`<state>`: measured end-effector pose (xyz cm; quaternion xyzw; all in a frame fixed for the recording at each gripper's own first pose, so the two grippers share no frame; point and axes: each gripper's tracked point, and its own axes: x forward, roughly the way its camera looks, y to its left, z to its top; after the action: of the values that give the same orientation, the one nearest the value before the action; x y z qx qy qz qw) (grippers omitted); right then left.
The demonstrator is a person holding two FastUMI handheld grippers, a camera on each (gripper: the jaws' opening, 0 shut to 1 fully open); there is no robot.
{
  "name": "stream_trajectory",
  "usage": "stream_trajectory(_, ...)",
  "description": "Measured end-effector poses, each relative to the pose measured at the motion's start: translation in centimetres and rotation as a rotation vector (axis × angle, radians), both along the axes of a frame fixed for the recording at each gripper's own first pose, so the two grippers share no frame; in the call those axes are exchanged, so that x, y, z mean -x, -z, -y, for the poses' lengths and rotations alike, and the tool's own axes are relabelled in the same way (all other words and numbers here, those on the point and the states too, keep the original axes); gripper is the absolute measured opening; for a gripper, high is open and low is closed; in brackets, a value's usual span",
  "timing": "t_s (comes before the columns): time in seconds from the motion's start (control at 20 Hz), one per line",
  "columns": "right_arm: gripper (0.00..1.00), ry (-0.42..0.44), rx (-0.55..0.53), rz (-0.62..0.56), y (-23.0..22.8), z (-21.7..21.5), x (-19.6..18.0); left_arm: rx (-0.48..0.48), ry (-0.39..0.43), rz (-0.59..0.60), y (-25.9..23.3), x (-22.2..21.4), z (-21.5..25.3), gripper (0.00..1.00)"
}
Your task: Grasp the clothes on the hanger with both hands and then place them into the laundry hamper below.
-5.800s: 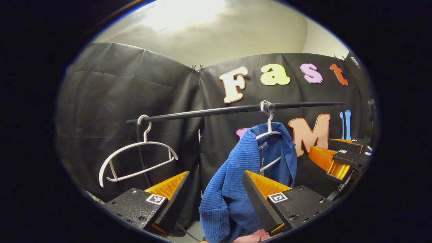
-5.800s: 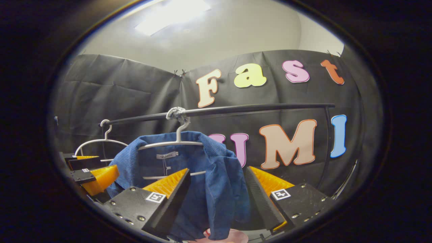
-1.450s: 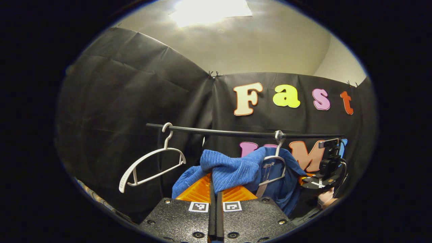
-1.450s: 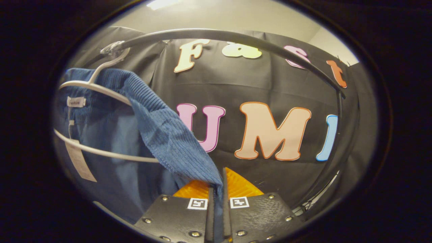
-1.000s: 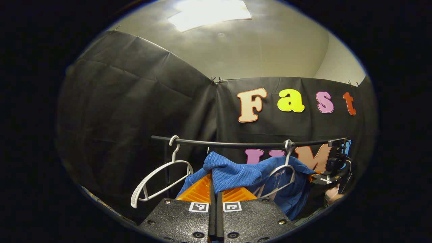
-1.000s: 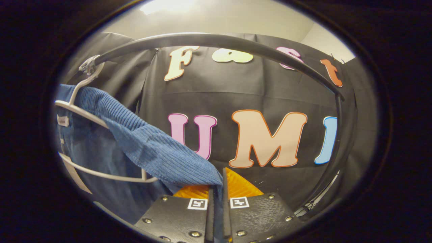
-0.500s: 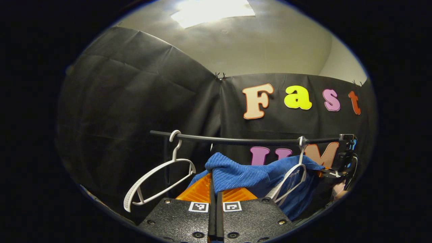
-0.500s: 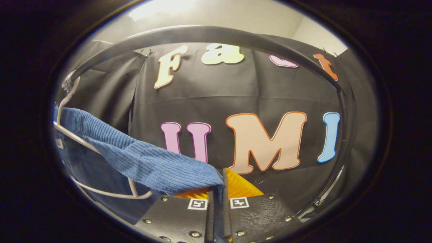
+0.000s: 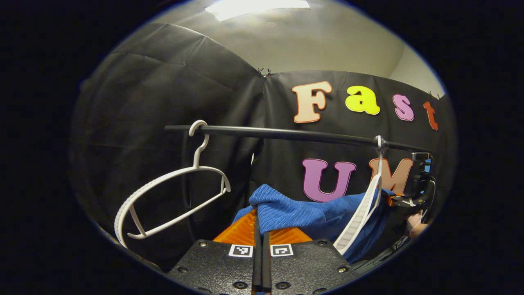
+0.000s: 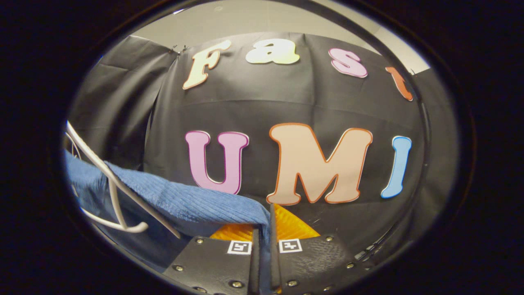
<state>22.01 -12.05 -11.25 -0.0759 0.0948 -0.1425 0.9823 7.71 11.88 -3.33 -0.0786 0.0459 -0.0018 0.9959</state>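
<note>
Left tool (image 9: 260, 223) is clenched on one end of the blue garment (image 9: 311, 213); right tool (image 10: 262, 233) is clenched on the other end (image 10: 184, 200). The garment spans between them, partly over the tilted hanger (image 9: 360, 215). Step in hand: stripping it off the hanger. Next: clear the hanger, then lower to the hamper. The left gripper view adds the rail (image 9: 286, 134) and a bare hanger (image 9: 172, 192).

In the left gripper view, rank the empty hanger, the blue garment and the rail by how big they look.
1. Rail, longest span.
2. Blue garment and empty hanger look about alike; the garment sits nearer the camera, so unranked.
</note>
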Motion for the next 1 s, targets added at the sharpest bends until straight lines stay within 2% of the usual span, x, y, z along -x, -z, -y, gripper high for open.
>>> stream_trajectory(0.3,0.1,0.001,-0.018,-0.095,4.8,-0.2,1.2,-0.019,0.013,-0.049,4.2,0.5,0.1,0.01)
stream_trajectory(0.6,0.1,0.009,-0.036,-0.18,9.7,-0.2,4.5,-0.054,0.004,-0.104,8.4,2.3,0.0,0.01)
stream_trajectory(0.65,0.1,0.003,-0.032,-0.193,10.3,-0.3,5.1,-0.06,-0.001,-0.118,9.0,2.6,-0.2,0.01)
stream_trajectory(0.7,0.15,-0.006,-0.03,-0.205,10.9,-0.5,5.7,-0.06,-0.006,-0.133,9.7,2.8,-0.2,0.01)
stream_trajectory(0.75,0.1,-0.013,-0.026,-0.216,11.4,-0.7,6.4,-0.058,-0.011,-0.146,10.3,3.1,-0.3,0.01)
stream_trajectory(1.0,0.1,-0.041,-0.011,-0.238,12.2,-1.9,8.8,-0.088,-0.02,-0.175,12.3,4.6,-0.3,0.01)
